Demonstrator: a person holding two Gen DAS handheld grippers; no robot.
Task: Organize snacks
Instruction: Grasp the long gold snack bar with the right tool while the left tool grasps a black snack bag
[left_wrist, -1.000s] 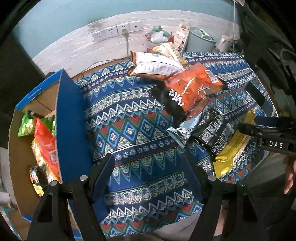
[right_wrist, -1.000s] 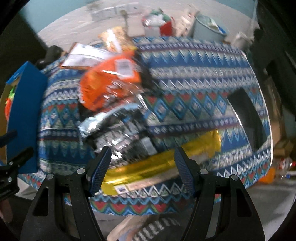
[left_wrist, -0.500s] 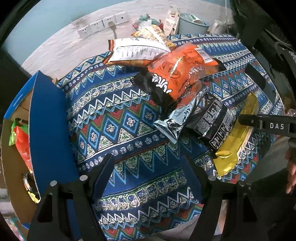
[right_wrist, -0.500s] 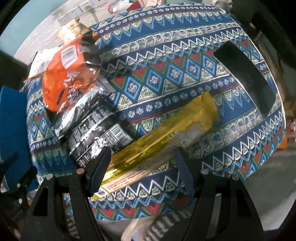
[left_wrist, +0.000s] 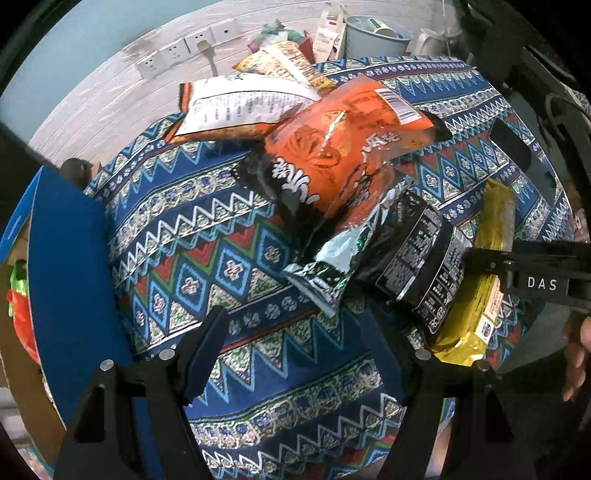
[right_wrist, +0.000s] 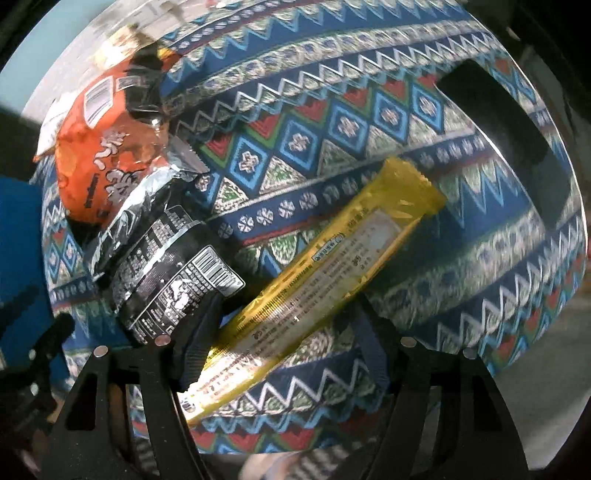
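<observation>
Snack packets lie in a heap on a patterned blue cloth (left_wrist: 207, 258): an orange bag (left_wrist: 343, 147), a silver-ended bag (left_wrist: 325, 266), a black packet (left_wrist: 417, 258), a long yellow packet (left_wrist: 487, 280) and a white-backed bag (left_wrist: 240, 107). My left gripper (left_wrist: 295, 343) is open and empty above the cloth, short of the heap. My right gripper (right_wrist: 288, 328) is open, with the yellow packet (right_wrist: 325, 277) lying between its fingers and the black packet (right_wrist: 173, 277) by the left finger. The orange bag (right_wrist: 103, 162) is at the far left there.
A cardboard box with a blue flap (left_wrist: 66, 280) stands at the left, with red and green packets inside. A black phone-like slab (right_wrist: 506, 140) lies on the cloth at the right. Wall sockets (left_wrist: 184, 48), a pale bucket (left_wrist: 373, 37) and clutter stand at the back.
My right gripper has come down and forward until the yellow packet lies between its fingers. My left gripper has moved right and closer to the heap, away from the box.
</observation>
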